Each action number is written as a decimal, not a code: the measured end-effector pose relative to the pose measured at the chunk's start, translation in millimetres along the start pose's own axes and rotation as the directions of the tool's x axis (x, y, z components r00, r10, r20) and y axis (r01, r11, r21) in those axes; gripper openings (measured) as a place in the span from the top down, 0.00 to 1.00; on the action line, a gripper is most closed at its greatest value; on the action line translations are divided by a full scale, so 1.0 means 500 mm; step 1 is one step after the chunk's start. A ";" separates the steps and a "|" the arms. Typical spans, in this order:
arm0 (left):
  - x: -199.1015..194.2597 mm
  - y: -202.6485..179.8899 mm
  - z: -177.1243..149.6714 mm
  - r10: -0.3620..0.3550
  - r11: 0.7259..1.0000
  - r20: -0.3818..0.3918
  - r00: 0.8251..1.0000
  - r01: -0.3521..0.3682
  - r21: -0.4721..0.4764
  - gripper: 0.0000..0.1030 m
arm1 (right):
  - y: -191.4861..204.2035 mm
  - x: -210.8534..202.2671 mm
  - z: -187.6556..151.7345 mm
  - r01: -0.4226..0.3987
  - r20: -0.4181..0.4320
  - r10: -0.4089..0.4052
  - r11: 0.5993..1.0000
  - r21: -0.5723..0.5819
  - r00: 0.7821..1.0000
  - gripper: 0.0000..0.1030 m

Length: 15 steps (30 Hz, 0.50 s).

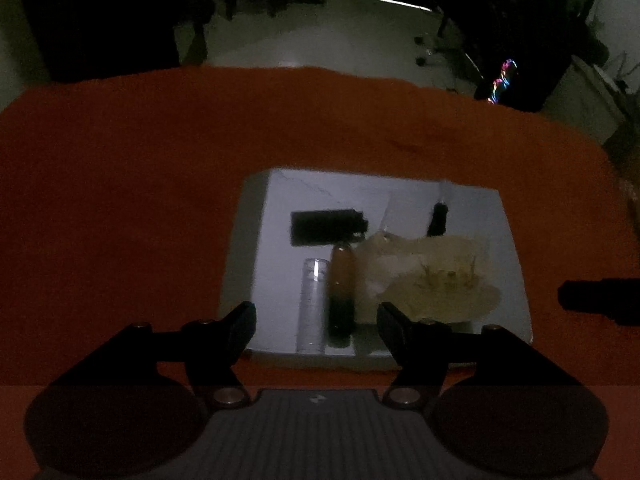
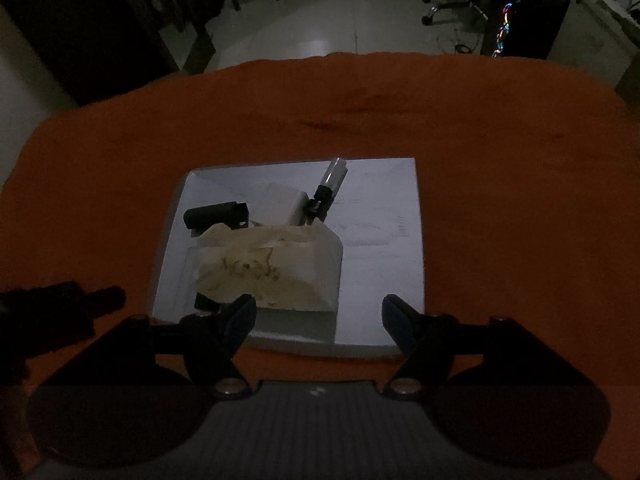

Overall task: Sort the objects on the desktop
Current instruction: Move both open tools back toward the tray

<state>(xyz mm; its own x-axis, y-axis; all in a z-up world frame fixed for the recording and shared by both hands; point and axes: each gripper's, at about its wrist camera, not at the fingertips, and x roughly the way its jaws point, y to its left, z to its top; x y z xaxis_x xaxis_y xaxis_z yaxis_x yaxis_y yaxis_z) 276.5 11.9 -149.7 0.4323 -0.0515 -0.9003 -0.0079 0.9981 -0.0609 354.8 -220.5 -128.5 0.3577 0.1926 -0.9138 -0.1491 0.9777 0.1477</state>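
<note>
Both pairs of tongs fill the near edge of their views, each angled steeply down toward the tabletop with the jaws apart and nothing between them. Left tongs [image 1: 316,320] hang over the near edge of a white tray [image 1: 248,240]; right tongs [image 2: 318,316] hang over the same tray's near edge further right, and each pair shows as a dark shape at the side of the other's view.

On the tray, nearest the left tongs, a clear tube [image 1: 313,304] and a brown-and-black tube [image 1: 342,292] lie side by side, touching or nearly so. To their right sits a white open box [image 2: 320,264] holding crumpled cream-coloured stuff [image 2: 248,268], with two pens [image 2: 320,200] sticking up at its far side. Beyond the tubes lies a black rectangular object [image 1: 326,226].

Judging by this, sorting is at the reach stage: no item is gripped yet. Next, a pair of tongs likely needs lowering around one tube. Orange cloth [image 1: 120,200] covers the tabletop; the room beyond is dim.
</note>
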 end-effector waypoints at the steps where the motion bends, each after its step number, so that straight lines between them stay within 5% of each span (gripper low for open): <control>1: 0.013 -0.003 -0.001 -0.002 1.000 -0.012 1.000 0.002 0.002 0.38 | 0.000 0.009 0.003 -0.002 -0.002 0.002 1.000 0.002 1.000 0.29; 15: 0.144 0.028 0.008 -0.008 1.000 -0.087 0.996 0.006 -0.019 0.39 | 0.011 0.092 0.029 -0.041 -0.025 0.041 0.999 0.017 0.999 0.29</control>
<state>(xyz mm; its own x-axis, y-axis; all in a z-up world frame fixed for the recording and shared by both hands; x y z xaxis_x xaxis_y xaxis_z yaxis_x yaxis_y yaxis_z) 311.3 22.2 -213.8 0.3518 -0.0621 -0.9340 -0.0226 0.9969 -0.0748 383.8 -204.9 -164.4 0.3278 0.2307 -0.9162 -0.1478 0.9703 0.1915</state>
